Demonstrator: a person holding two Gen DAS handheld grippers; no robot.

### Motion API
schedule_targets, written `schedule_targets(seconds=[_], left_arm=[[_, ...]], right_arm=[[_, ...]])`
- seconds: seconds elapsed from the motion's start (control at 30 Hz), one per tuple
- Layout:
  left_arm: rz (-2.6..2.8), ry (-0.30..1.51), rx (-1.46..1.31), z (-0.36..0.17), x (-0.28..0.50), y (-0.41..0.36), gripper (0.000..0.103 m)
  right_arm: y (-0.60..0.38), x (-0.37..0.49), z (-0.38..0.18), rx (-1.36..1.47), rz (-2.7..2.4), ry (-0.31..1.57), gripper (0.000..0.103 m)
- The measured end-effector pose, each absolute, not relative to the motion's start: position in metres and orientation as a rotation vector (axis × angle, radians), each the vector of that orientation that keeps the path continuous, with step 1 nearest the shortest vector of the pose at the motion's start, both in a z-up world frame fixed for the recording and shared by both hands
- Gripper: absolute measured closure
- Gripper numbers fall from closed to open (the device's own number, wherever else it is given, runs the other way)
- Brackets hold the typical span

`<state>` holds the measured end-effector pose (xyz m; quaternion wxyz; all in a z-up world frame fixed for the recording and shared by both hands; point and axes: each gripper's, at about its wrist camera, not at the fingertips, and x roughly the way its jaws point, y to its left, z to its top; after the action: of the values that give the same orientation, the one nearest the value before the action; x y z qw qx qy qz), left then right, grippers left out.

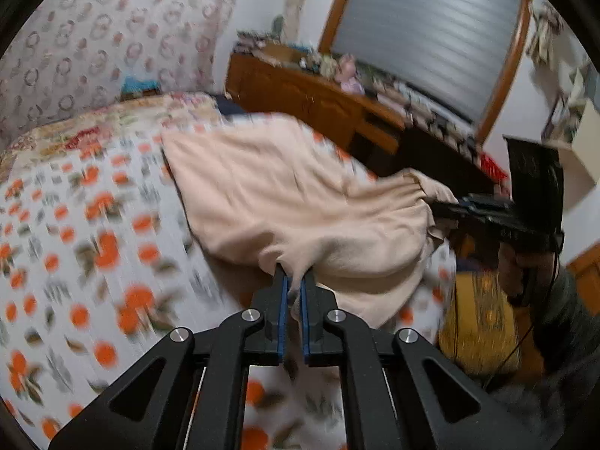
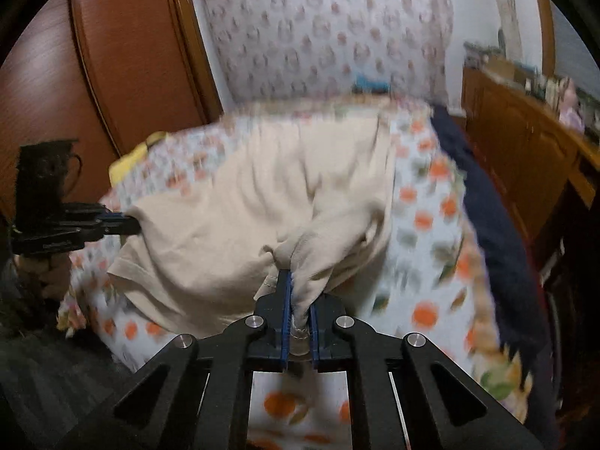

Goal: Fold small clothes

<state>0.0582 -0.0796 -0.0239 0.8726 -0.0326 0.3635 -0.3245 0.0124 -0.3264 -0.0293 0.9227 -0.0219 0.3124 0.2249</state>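
Note:
A small beige garment (image 1: 292, 195) hangs stretched between my two grippers above the bed, its far part resting on the bedsheet. My left gripper (image 1: 294, 273) is shut on one bunched corner of it. My right gripper (image 2: 298, 281) is shut on another bunched corner of the garment (image 2: 262, 202). In the left wrist view my right gripper (image 1: 442, 206) shows at the right, gripping the cloth's edge. In the right wrist view my left gripper (image 2: 131, 223) shows at the left, gripping the edge.
The bed has a white sheet with orange fruit print (image 1: 75, 247) and a floral headboard cover (image 1: 112, 30). A wooden cabinet (image 1: 311, 97) with clutter stands beside the bed. A dark blue blanket (image 2: 495, 217) lies along the bed's right side. A wooden wardrobe (image 2: 112, 67) stands at the left.

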Motion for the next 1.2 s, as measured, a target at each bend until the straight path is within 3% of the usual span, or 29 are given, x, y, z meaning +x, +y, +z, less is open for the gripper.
schedule_targets(seconds=[0.3,0.73,0.8,0.9,0.93,1.0,1.07,1.2], left_arm=[[-0.602,0.69,-0.097,0.015,0.145,-0.068,0.096],[-0.493,0.792,-0.083,-0.012,0.247,-0.067,0.096],[-0.501,0.815,-0.084,-0.017,0.256,-0.067,0.092],[-0.496,0.812,-0.068,-0.017,0.262,-0.066,0.073],[-0.498,0.803,-0.065,-0.016,0.261,-0.064,0.061],[-0.52,0.8,-0.055,-0.014,0.259,-0.064,0.05],[-0.53,0.81,-0.038,-0.018,0.252,-0.062,0.029],[-0.553,0.87,-0.001,-0.038,0.239,-0.059,0.025]], right_arm=[[-0.332,0.094,0.016,-0.048,0.457,0.49,0.095],[-0.293,0.243,0.01,-0.068,0.458,0.594,0.095],[-0.293,0.255,0.007,-0.075,0.43,0.606,0.095],[-0.292,0.265,0.007,-0.072,0.413,0.625,0.092],[-0.291,0.263,0.01,-0.078,0.397,0.622,0.086],[-0.293,0.261,0.015,-0.082,0.385,0.602,0.078],[-0.294,0.257,0.02,-0.096,0.374,0.59,0.062],[-0.295,0.231,0.013,-0.155,0.411,0.6,0.051]])
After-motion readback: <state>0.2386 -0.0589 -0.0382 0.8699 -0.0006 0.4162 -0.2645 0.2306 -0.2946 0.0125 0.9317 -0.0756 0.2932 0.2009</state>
